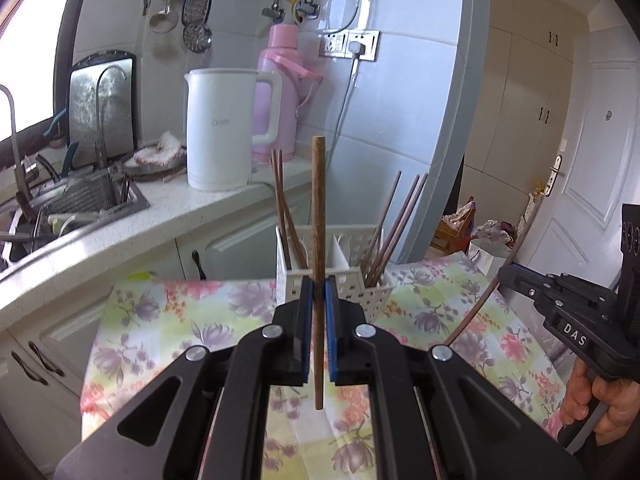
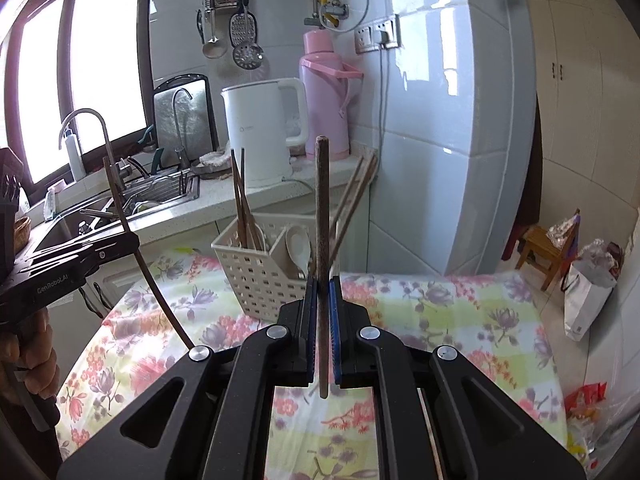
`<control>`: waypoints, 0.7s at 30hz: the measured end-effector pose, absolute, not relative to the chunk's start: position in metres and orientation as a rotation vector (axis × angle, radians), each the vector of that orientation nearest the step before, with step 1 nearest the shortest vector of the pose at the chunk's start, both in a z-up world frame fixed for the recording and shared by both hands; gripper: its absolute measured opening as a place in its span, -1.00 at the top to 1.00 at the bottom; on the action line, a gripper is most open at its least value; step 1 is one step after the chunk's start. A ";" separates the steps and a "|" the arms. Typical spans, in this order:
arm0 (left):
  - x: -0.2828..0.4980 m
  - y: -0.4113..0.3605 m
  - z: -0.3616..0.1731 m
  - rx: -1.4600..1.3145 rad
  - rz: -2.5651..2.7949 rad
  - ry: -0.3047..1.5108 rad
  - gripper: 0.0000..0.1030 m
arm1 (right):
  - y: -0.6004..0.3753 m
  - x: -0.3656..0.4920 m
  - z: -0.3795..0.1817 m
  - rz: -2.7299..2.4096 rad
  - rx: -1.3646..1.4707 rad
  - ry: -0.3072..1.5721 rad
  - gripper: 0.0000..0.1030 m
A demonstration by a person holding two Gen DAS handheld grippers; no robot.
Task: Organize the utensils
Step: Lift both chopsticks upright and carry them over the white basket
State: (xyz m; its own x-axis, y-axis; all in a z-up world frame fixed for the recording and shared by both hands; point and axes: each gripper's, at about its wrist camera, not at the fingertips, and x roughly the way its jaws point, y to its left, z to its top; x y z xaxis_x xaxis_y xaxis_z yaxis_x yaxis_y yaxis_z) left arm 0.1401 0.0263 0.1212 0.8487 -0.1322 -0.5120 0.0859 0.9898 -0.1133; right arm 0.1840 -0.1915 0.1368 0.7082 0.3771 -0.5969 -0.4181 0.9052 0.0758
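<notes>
My left gripper [image 1: 319, 288] is shut on a brown chopstick [image 1: 318, 240] that stands upright between its blue pads, above the table. My right gripper [image 2: 323, 288] is shut on another brown chopstick [image 2: 322, 220], also upright. A white perforated utensil basket [image 1: 296, 284] stands on the table just beyond both grippers. It holds several chopsticks [image 1: 282, 200] in its left and right compartments and a white spoon [image 2: 298, 248]. The right gripper [image 1: 508, 270] shows at the right of the left wrist view; the left gripper [image 2: 132, 240] shows at the left of the right wrist view.
The table has a floral cloth [image 1: 168, 312]. Behind it is a counter with a white kettle [image 1: 224, 128], a pink thermos [image 1: 280, 88] and a sink [image 1: 80, 200] with a rack. A wooden stool [image 2: 548, 248] and a bag [image 2: 588, 292] stand at the right.
</notes>
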 end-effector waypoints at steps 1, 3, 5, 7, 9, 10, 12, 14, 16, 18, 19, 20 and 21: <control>0.142 0.026 0.127 -0.080 -0.116 0.537 0.88 | -0.190 0.187 0.142 0.446 -0.071 0.641 0.87; 0.147 0.025 0.140 -0.066 -0.116 0.520 0.88 | -0.185 0.195 0.152 0.457 -0.075 0.629 0.87; 0.152 0.026 0.154 -0.059 -0.119 0.500 0.88 | -0.180 0.203 0.165 0.466 -0.082 0.611 0.87; 0.158 0.026 0.167 -0.052 -0.119 0.482 0.88 | -0.175 0.209 0.175 0.474 -0.092 0.595 0.87; 0.164 0.027 0.178 -0.050 -0.119 0.468 0.88 | -0.170 0.216 0.183 0.483 -0.092 0.585 0.87; 0.168 0.028 0.183 -0.050 -0.120 0.462 0.88 | -0.167 0.220 0.187 0.485 -0.096 0.577 0.87; 0.174 0.030 0.193 -0.049 -0.121 0.448 0.88 | -0.162 0.227 0.193 0.488 -0.102 0.568 0.87; 0.180 0.030 0.200 -0.050 -0.121 0.439 0.88 | -0.158 0.234 0.196 0.497 -0.098 0.572 0.87; 0.185 0.031 0.205 -0.052 -0.127 0.436 0.88 | -0.154 0.240 0.198 0.502 -0.100 0.568 0.87; 0.191 0.030 0.209 -0.047 -0.126 0.430 0.88 | -0.150 0.247 0.199 0.507 -0.097 0.570 0.87; 0.194 0.030 0.210 -0.044 -0.125 0.427 0.88 | -0.149 0.250 0.199 0.506 -0.095 0.570 0.87; 0.197 0.030 0.212 -0.042 -0.124 0.424 0.88 | -0.147 0.253 0.200 0.507 -0.095 0.569 0.87; 0.199 0.029 0.213 -0.039 -0.123 0.422 0.88 | -0.145 0.256 0.201 0.508 -0.094 0.568 0.87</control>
